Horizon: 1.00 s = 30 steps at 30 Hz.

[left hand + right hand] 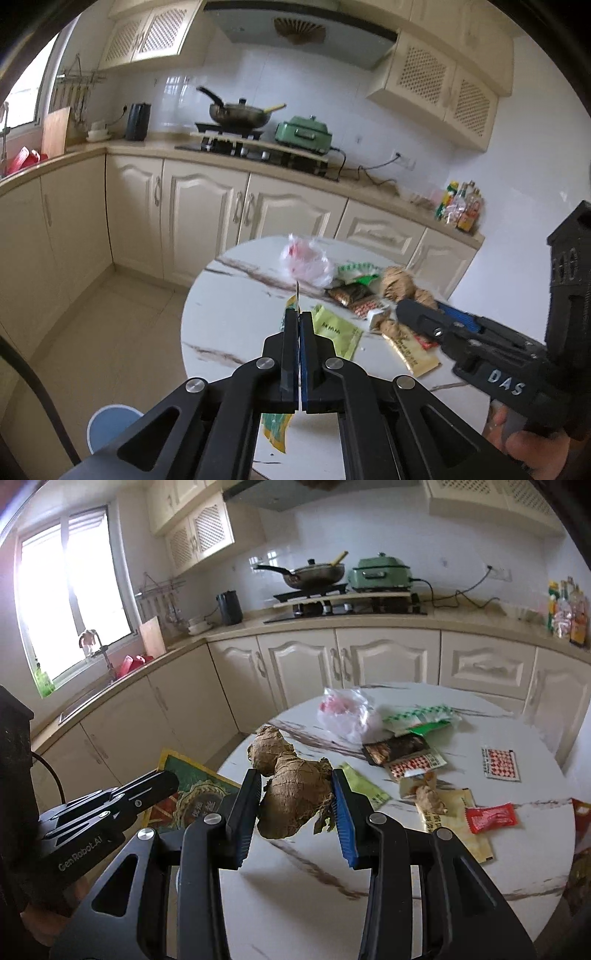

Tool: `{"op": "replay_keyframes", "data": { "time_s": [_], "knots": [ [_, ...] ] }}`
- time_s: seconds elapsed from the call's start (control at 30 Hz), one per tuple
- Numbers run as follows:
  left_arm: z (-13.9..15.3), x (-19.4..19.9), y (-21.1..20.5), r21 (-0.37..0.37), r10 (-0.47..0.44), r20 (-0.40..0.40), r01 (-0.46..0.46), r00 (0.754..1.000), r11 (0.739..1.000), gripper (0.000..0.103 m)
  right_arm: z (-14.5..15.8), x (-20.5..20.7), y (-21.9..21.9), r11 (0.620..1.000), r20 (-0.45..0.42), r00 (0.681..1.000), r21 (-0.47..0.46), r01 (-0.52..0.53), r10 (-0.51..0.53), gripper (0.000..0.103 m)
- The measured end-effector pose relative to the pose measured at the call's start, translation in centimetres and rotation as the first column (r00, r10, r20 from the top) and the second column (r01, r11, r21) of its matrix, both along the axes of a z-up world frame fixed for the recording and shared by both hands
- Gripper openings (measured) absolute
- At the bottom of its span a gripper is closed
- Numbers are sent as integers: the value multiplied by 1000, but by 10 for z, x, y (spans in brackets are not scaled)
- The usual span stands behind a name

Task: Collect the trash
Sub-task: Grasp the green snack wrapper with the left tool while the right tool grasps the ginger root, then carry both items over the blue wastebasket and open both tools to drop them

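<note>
Left gripper [298, 314] pinched a flat green wrapper [192, 790]; right gripper [295, 794] clamped a ginger root [291, 794]. Both off the table [295, 904]. Judged early: plastic bag [343, 712], packets, red sachet [489, 818] remained scattered.

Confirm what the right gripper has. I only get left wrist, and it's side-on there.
Observer: The right gripper is shut on a ginger root, with a pad on each side.
Operator: Left gripper? I only see an edge.
Observer: The left gripper holds a flat green packet with a yellow border.
Operator: Anything hidden behind the right gripper?
Observer: A red-and-white checked sachet lies alone towards the right side of the table.
</note>
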State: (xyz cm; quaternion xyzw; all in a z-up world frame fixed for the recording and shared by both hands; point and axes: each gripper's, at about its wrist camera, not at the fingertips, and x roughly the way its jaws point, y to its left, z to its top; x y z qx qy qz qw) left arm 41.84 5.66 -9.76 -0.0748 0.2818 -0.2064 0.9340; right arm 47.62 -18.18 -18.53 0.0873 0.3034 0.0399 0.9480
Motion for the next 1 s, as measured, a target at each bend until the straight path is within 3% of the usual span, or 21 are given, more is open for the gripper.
{"op": "replay_keyframes", "data": {
  "time_s": [0.17,0.33,0.5,0.6,0.77,1.0],
  "knots": [
    [11,-17,30,0,47,39,-47,998,999,0,10,2,27,999,18,999,0,-47,47,36],
    [16,-37,92,35,166,58,-168,984,985,0,14,15,80,987,26,986,0,-163,162,36],
    [-3,-49,164,73,313,-20,-310,950,948,0,-5,40,159,951,-3,951,0,-310,310,36],
    [-29,-48,203,99,386,-86,-377,919,921,0,-31,59,209,931,-59,930,-20,-364,363,36],
    [-85,-27,236,149,415,-211,-391,885,908,0,-103,93,282,891,-189,877,-26,-454,441,36],
    [-180,25,270,201,448,-412,-400,793,894,0,-205,131,326,869,-369,806,6,-496,462,36]
  ]
}}
